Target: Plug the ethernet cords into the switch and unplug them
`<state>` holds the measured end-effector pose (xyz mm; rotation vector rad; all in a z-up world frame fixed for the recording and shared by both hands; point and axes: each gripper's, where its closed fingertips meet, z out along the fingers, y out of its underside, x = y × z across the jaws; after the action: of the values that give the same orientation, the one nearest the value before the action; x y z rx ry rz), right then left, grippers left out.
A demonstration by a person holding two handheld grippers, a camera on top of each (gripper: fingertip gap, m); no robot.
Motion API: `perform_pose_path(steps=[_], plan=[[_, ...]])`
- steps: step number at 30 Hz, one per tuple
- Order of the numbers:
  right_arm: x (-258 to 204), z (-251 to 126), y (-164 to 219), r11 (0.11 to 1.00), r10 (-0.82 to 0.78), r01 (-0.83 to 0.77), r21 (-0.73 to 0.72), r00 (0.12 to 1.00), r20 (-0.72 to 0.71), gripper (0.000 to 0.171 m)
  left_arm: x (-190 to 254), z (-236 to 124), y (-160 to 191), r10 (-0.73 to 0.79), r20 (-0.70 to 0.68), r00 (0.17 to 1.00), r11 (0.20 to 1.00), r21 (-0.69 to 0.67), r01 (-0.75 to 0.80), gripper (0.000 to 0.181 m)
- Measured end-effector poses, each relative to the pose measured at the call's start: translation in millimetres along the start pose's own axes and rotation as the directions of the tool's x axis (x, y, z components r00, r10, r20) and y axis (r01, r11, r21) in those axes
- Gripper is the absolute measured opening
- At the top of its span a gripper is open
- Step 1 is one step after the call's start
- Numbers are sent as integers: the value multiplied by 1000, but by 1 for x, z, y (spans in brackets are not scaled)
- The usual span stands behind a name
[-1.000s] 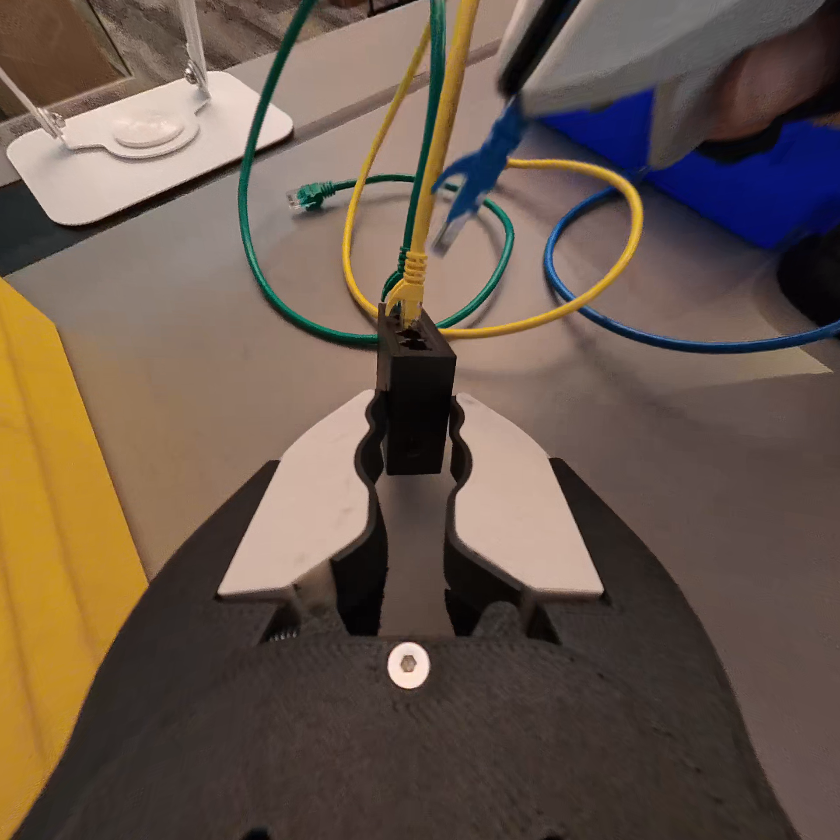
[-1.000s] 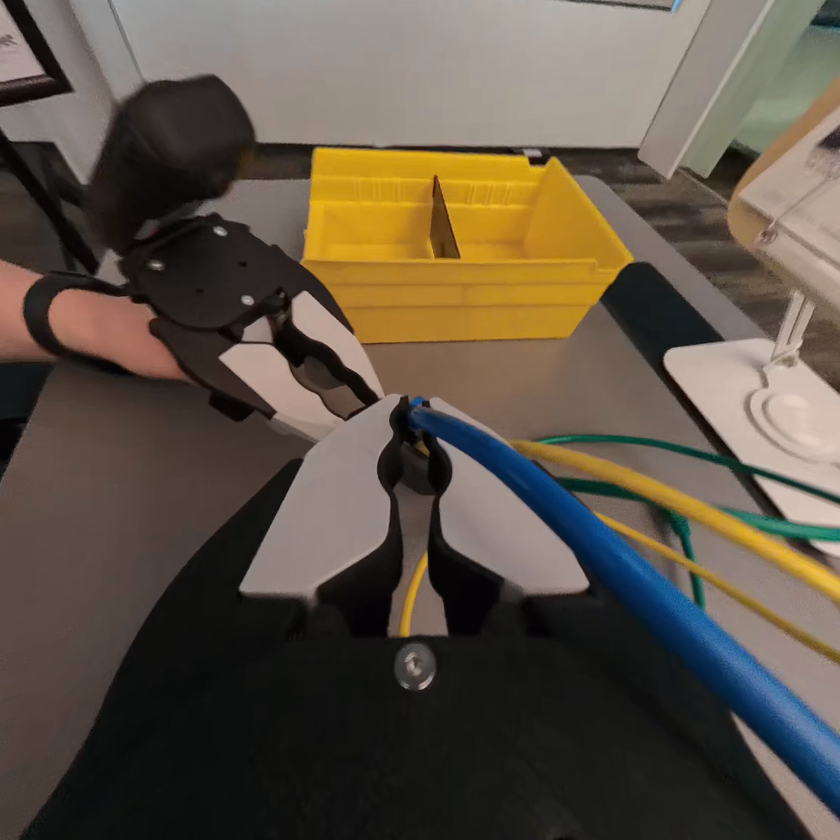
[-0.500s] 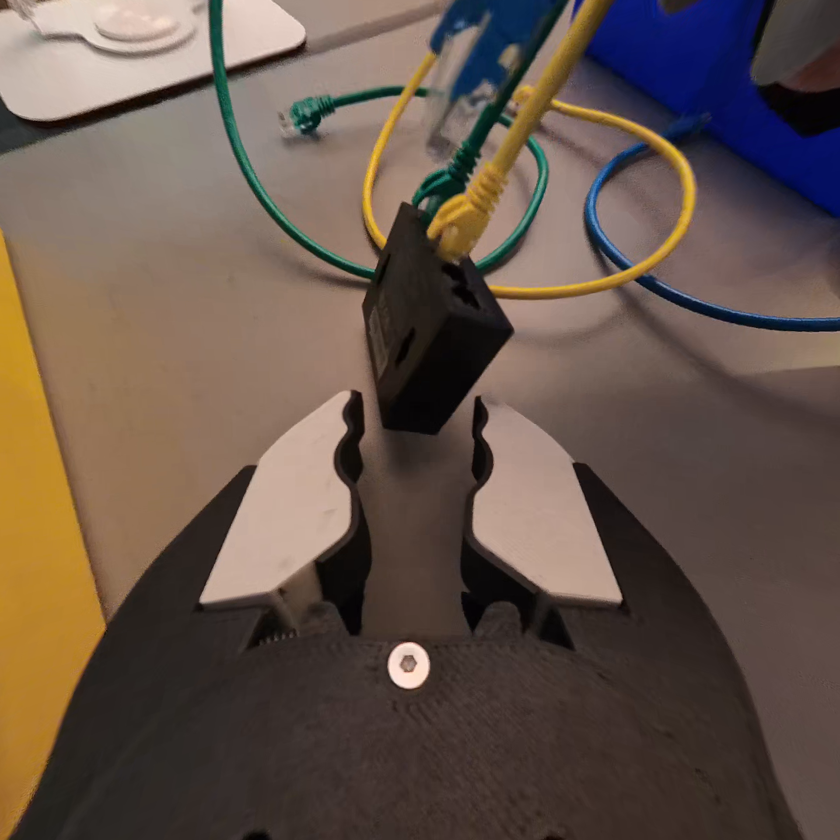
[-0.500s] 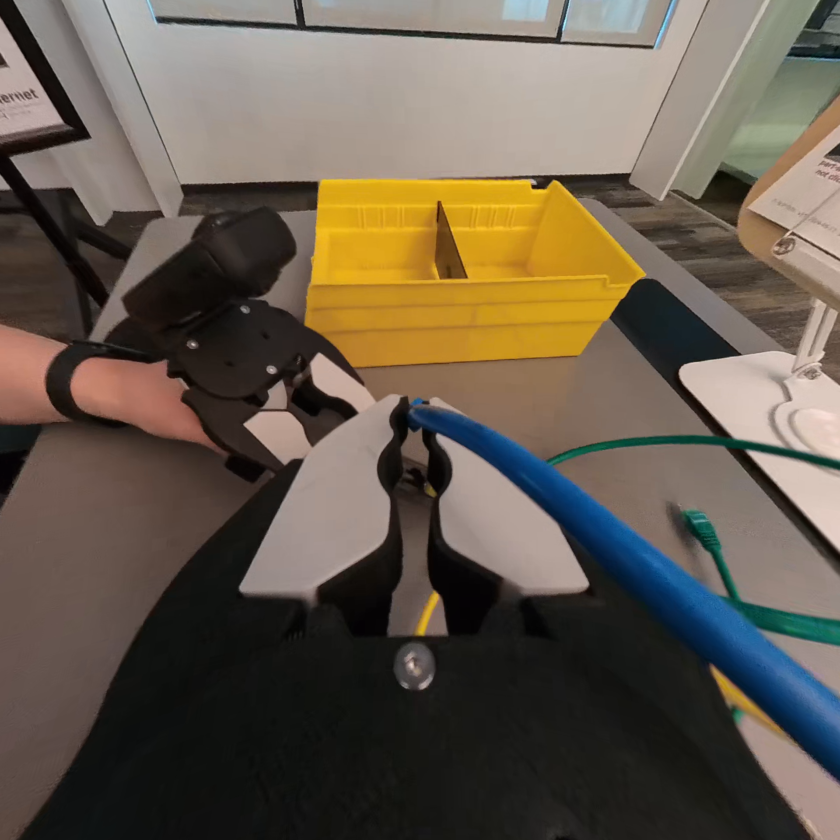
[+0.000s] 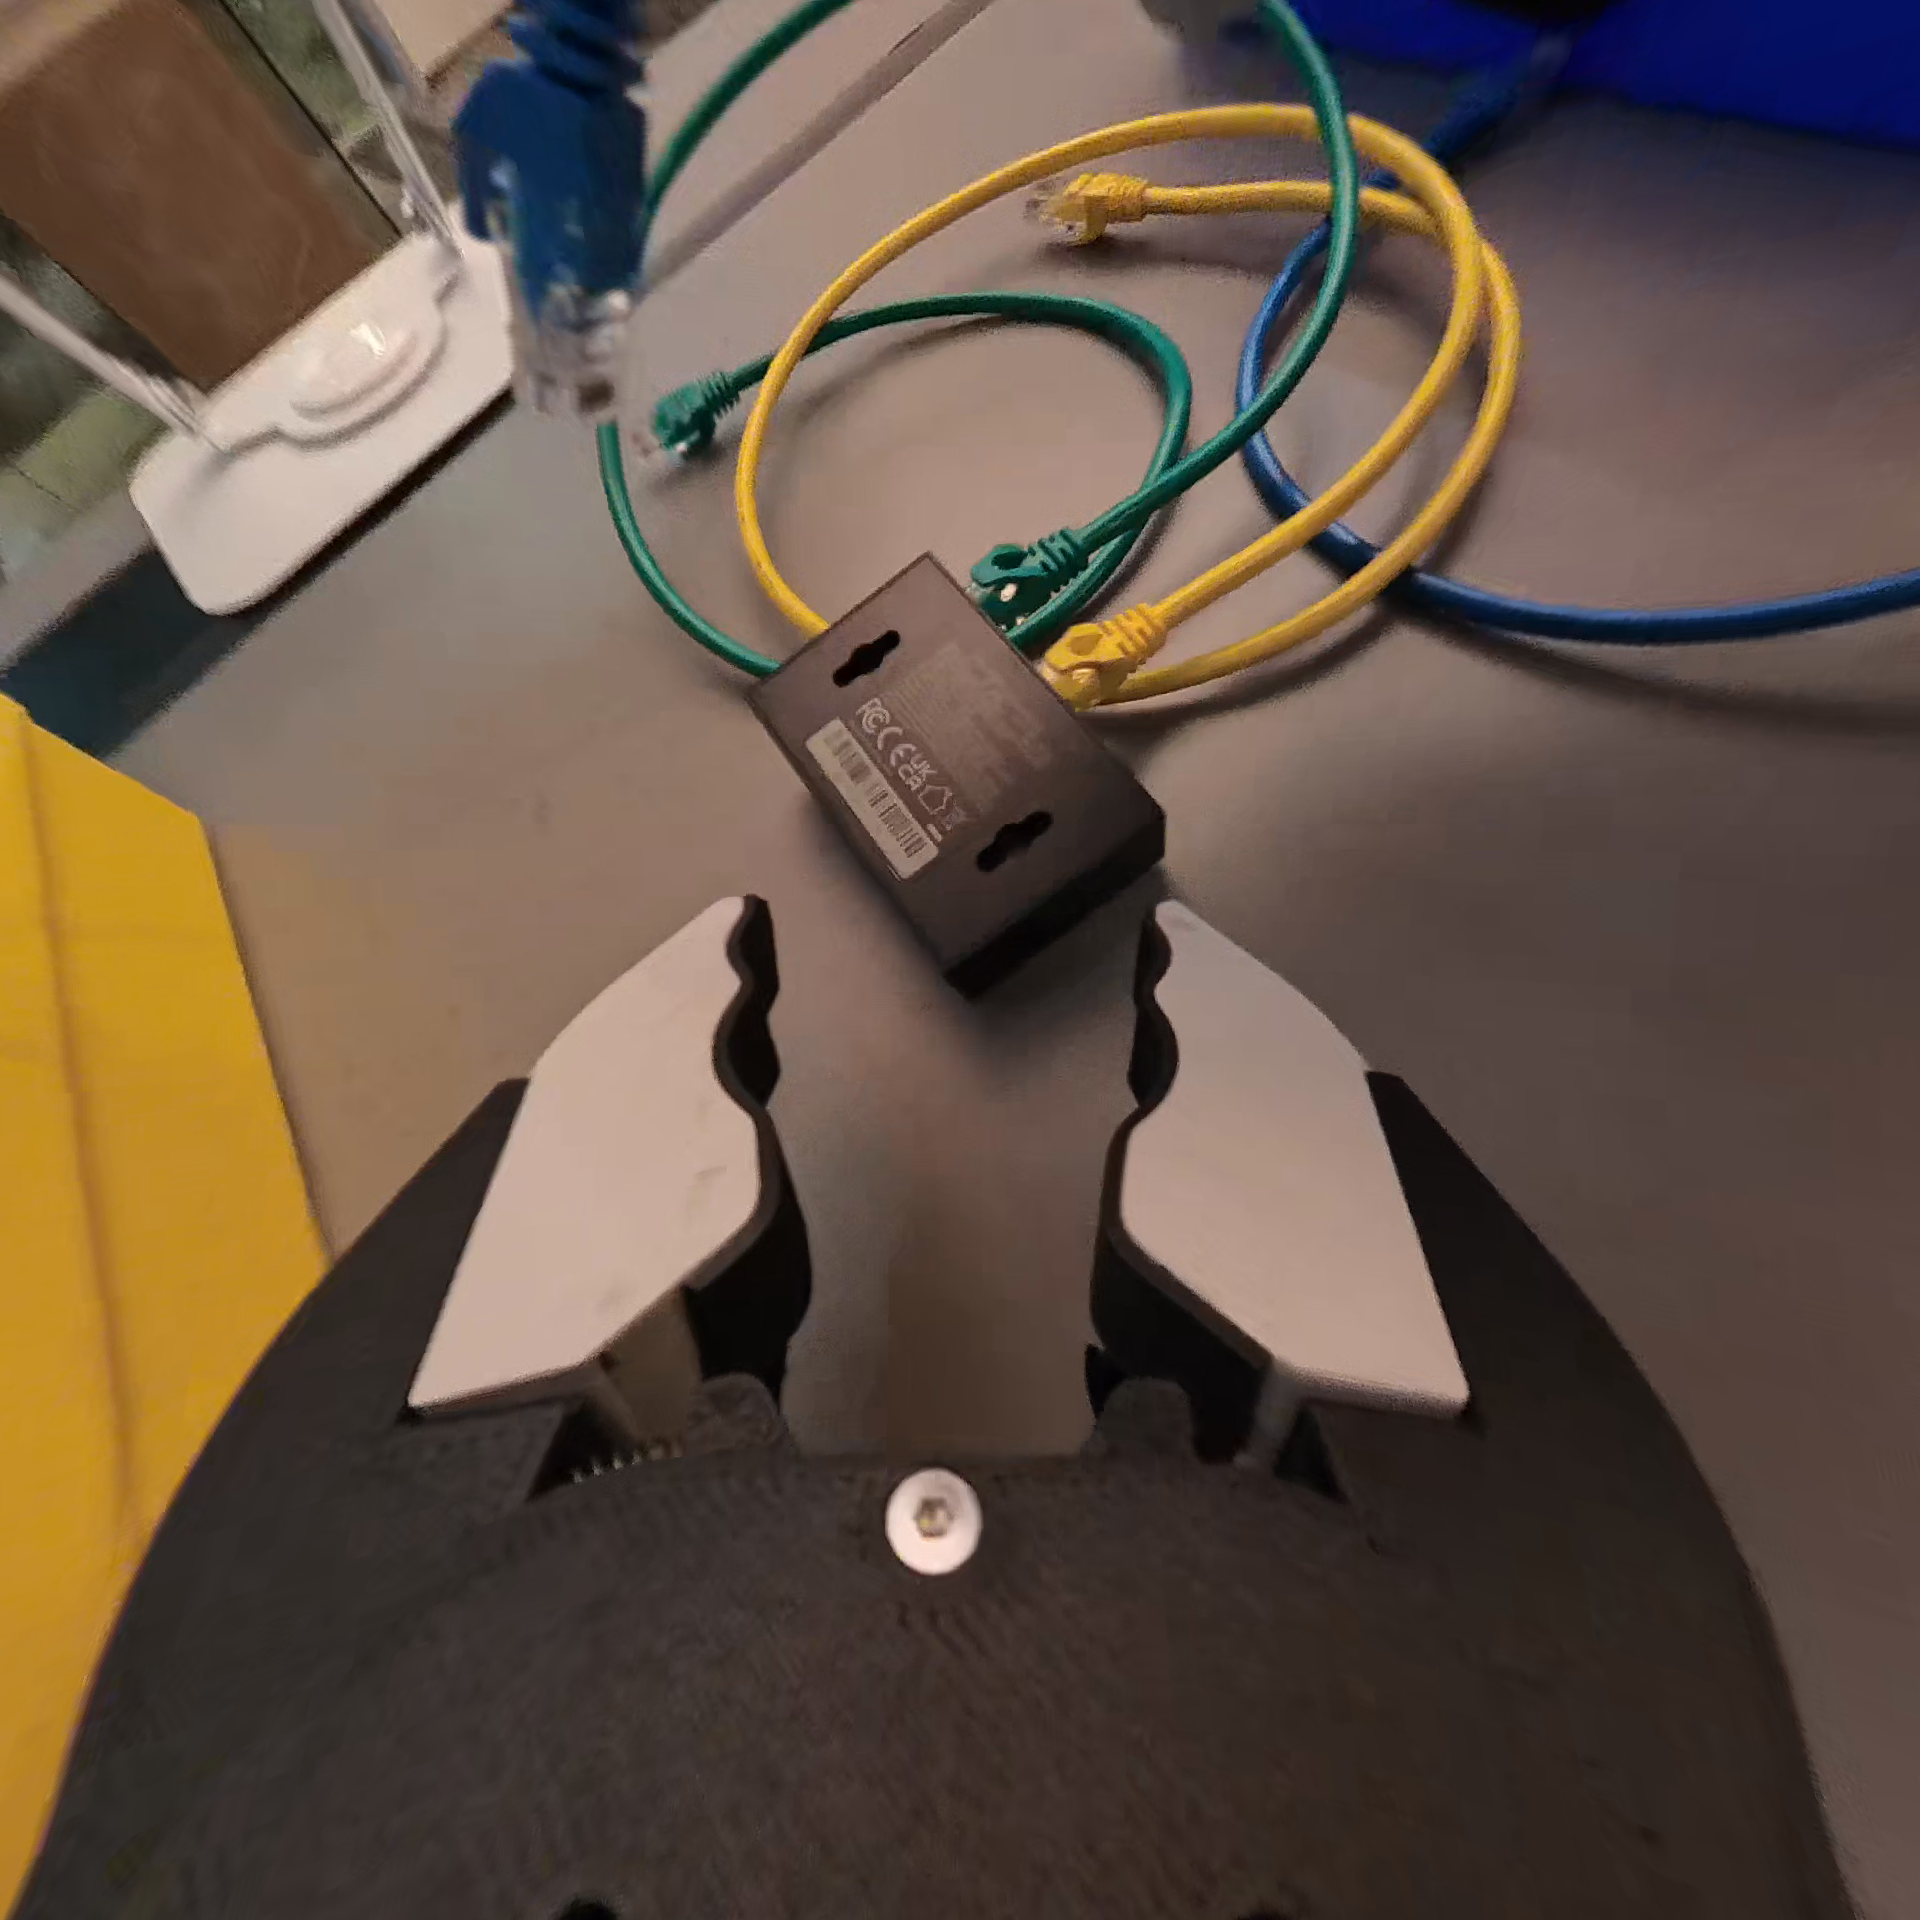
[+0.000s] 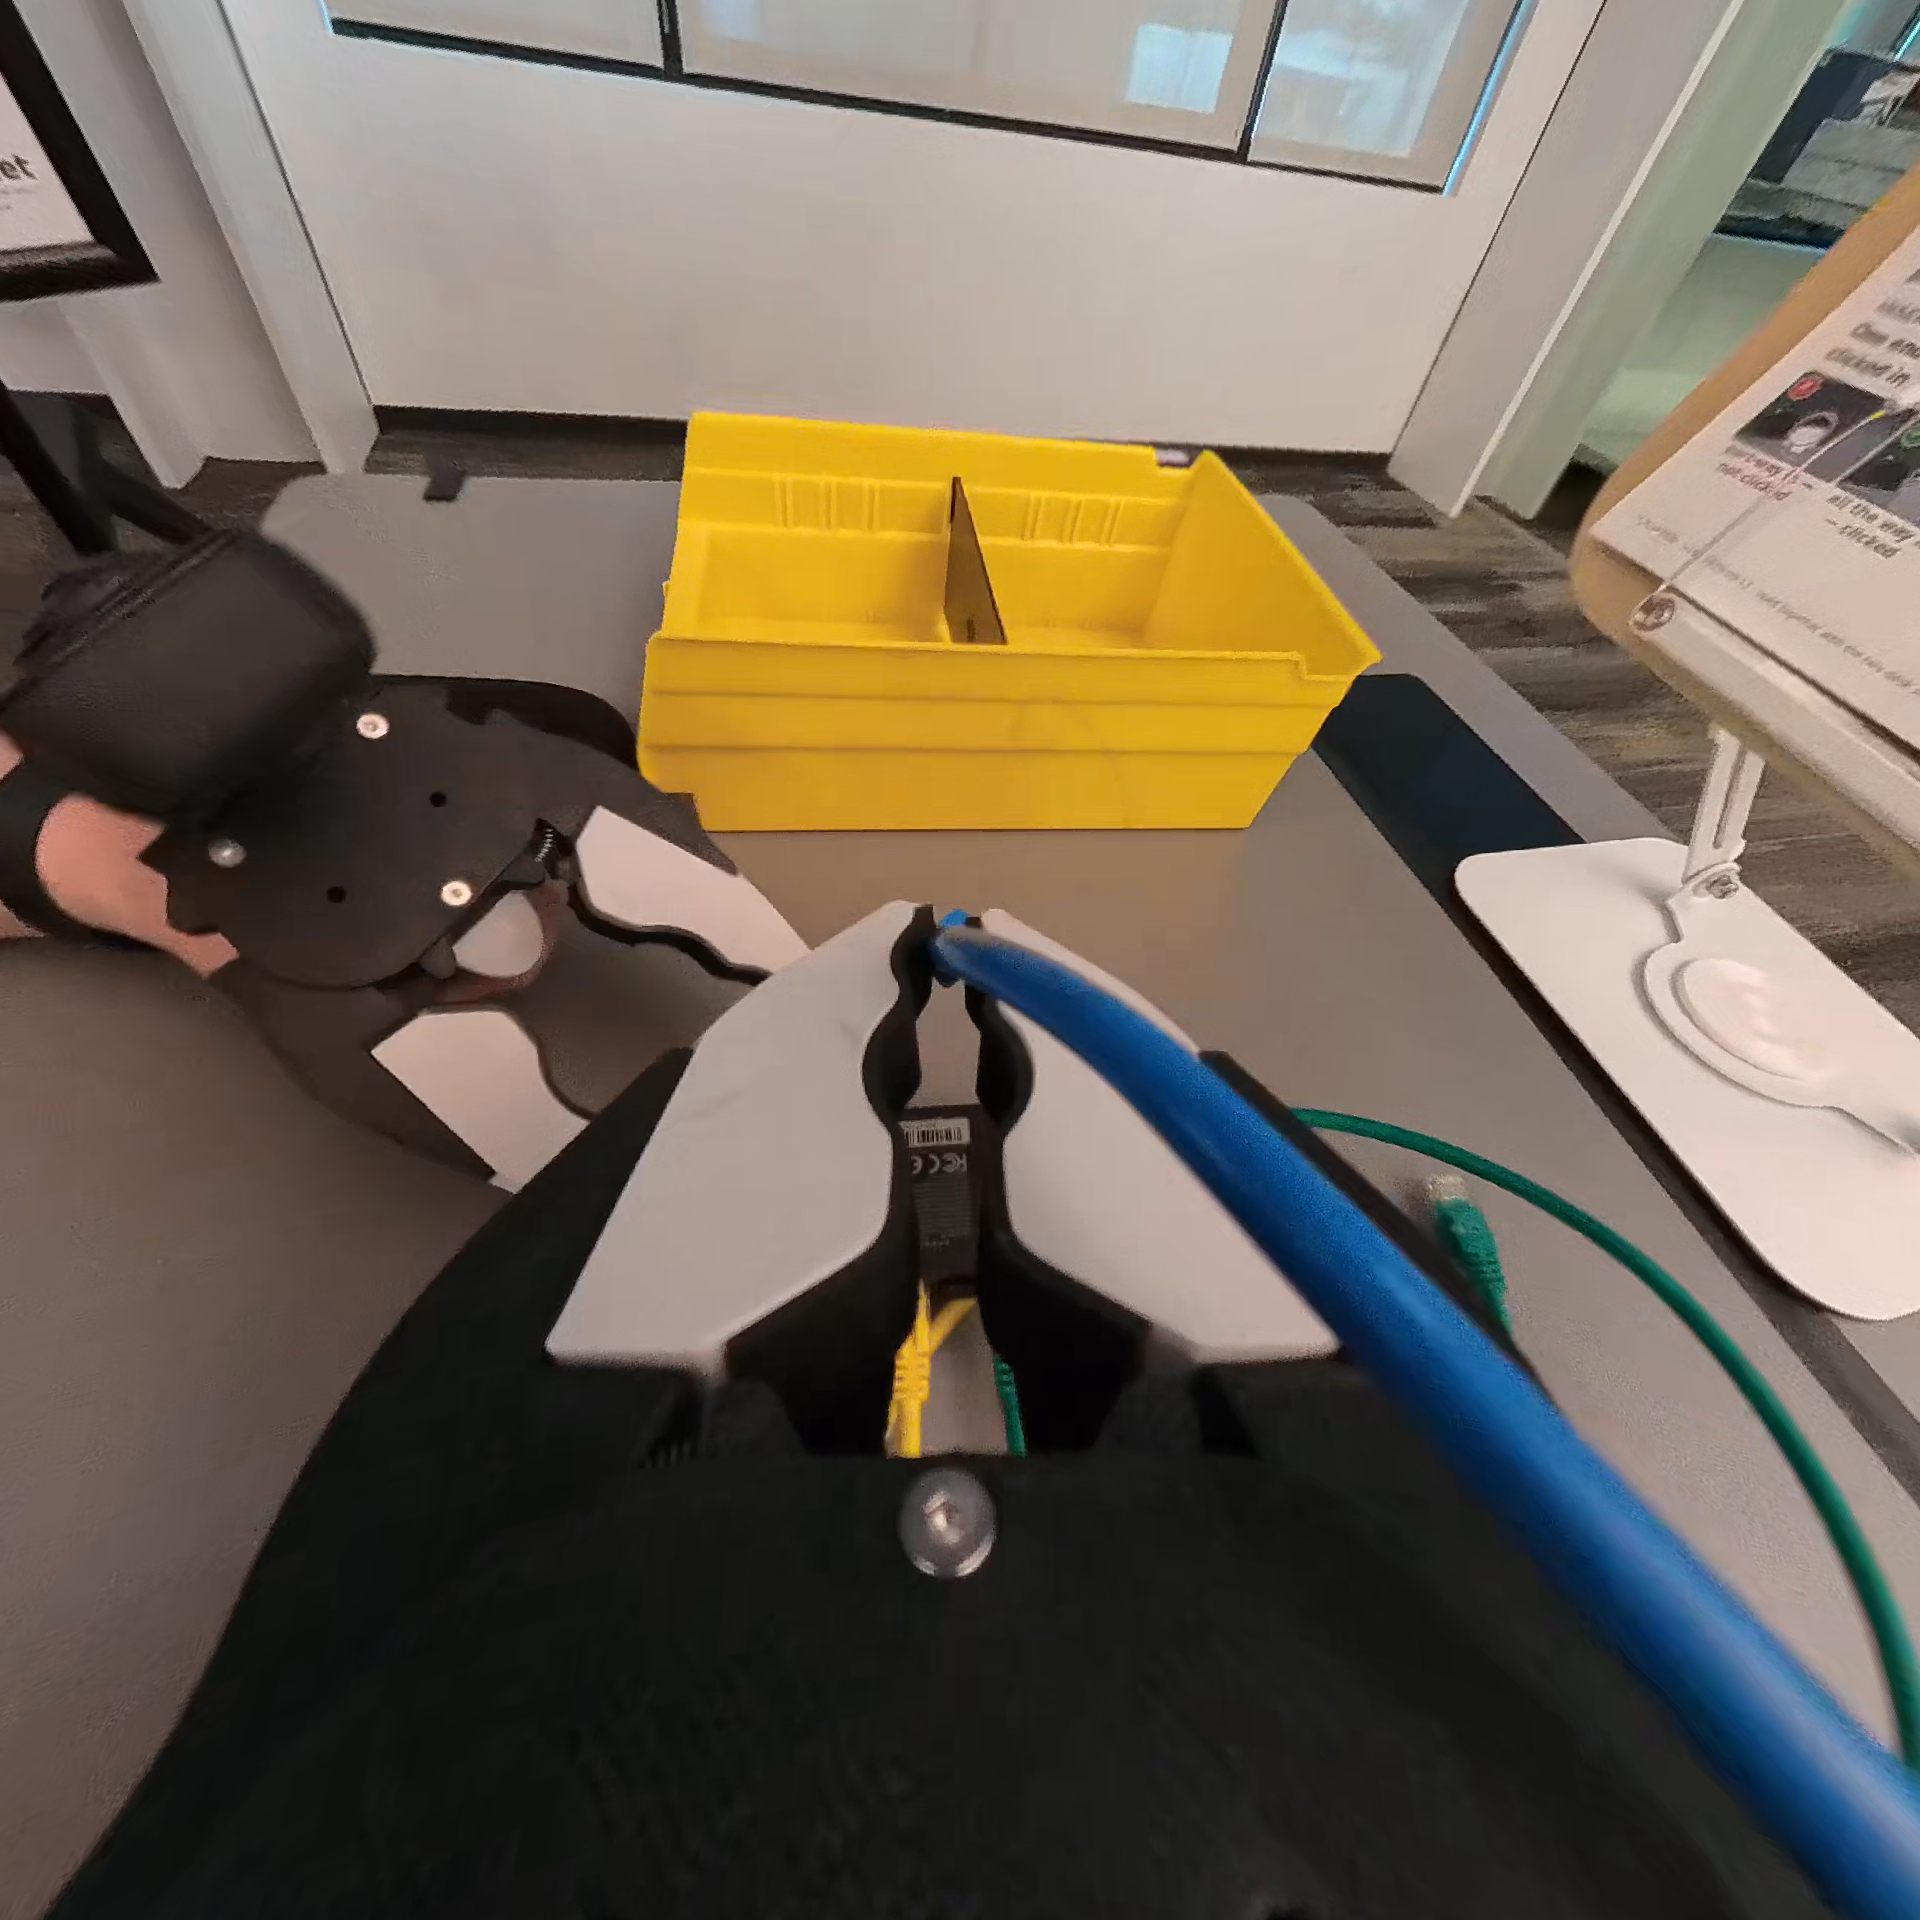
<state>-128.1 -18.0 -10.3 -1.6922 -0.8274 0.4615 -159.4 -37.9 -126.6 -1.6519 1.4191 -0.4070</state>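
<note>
The black switch (image 5: 961, 769) lies label side up on the grey table, just past my left gripper (image 5: 951, 914), which is open and empty. A yellow cord (image 5: 1101, 644) and a green cord (image 5: 1029, 566) are plugged into its far side. My right gripper (image 6: 940, 920) is shut on the blue cord (image 6: 1299, 1205) near its plug. That blue plug (image 5: 561, 260) hangs in the air at the upper left of the left wrist view. The switch also shows below the right gripper (image 6: 935, 1184). The left gripper (image 6: 582, 997) shows open in the right wrist view.
A yellow divided bin (image 6: 987, 644) stands at the far side of the table. A white stand base (image 6: 1725, 1049) with a tilted sign is at the right. Loose green (image 5: 686, 410) and yellow (image 5: 1091, 197) plugs lie on the table. A blue bin (image 5: 1662, 52) sits behind the cords. The gap from one gripper's tips to the other's is roughly 12 centimeters.
My left gripper opened and let go of the switch, which dropped flat onto the table label side up. My right gripper lifted away with the blue cord still held.
</note>
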Motion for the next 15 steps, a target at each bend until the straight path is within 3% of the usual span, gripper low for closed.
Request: perform_pose_path(steps=[1, 3, 8, 11, 14, 15], plan=[[3, -5, -2, 1000, 5, -5, -9, 1000, -4, 9, -1, -1, -1, 42, 31, 999, 999, -8, -42, 71], [15, -18, -10, 1000, 4, -4, 8, 999, -48, 6, 2, 2, -5, 38, 70, 997, 999, -41, -35, 77], [26, -40, -25, 998, 15, -10, 60, 996, -86, 7, 3, 22, -7, -188, 125, 974, 971, -126, 203, 102], [24, -44, -27, 999, -16, 20, 39, 995, -98, 6, 15, 34, -1, -357, 50, 933, 917, -171, 360, 87], [21, -42, -25, 999, -49, 50, 2, 994, -99, 6, 15, 41, 11, -367, 43, 929, 896, -252, 365, 78], [20, -42, -24, 998, -56, 55, -6, 994, -98, 6, 14, 41, 10, -360, 32, 932, 898, -261, 356, 66]])
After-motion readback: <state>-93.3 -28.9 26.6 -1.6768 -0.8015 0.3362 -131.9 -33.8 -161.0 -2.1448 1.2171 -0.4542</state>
